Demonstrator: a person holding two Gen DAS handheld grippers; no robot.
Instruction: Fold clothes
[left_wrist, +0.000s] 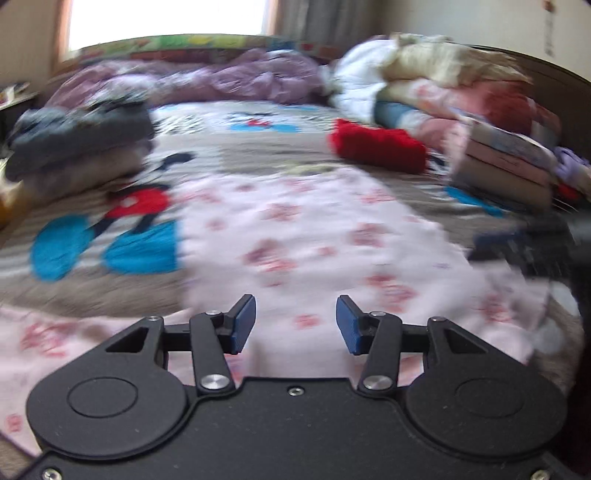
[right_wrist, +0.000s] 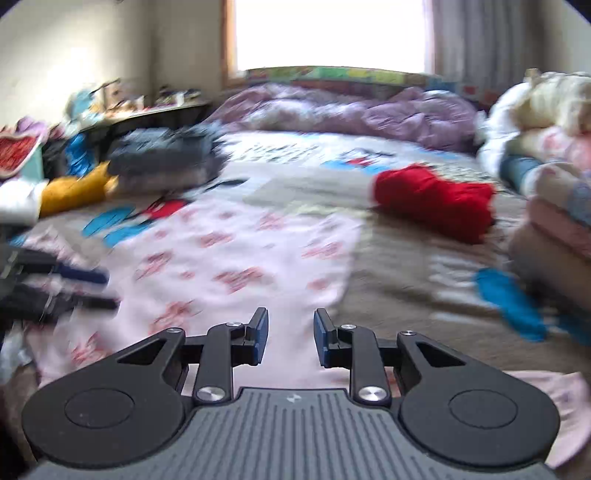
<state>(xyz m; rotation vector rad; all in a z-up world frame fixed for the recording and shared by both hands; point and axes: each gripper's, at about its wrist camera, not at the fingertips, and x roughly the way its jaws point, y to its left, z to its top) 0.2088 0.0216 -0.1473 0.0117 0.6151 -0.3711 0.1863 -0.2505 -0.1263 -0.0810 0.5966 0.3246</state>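
Note:
A pale pink garment with red flower print (left_wrist: 303, 236) lies spread flat on the bed, and also shows in the right wrist view (right_wrist: 236, 266). My left gripper (left_wrist: 295, 325) is open and empty, just above the garment's near part. My right gripper (right_wrist: 290, 338) is open and empty over the garment's near right edge. The left gripper shows blurred at the left edge of the right wrist view (right_wrist: 55, 291). The right gripper shows dark and blurred at the right of the left wrist view (left_wrist: 532, 243). Both views are motion-blurred.
The bed has a grey cartoon-mouse bedspread (left_wrist: 110, 221). A red knit item (left_wrist: 380, 146) lies at the far right. Folded stacks stand at right (left_wrist: 506, 158) and at left (left_wrist: 77, 147). A purple duvet (left_wrist: 221, 77) lies at the back. A cluttered desk (right_wrist: 129, 107) stands left.

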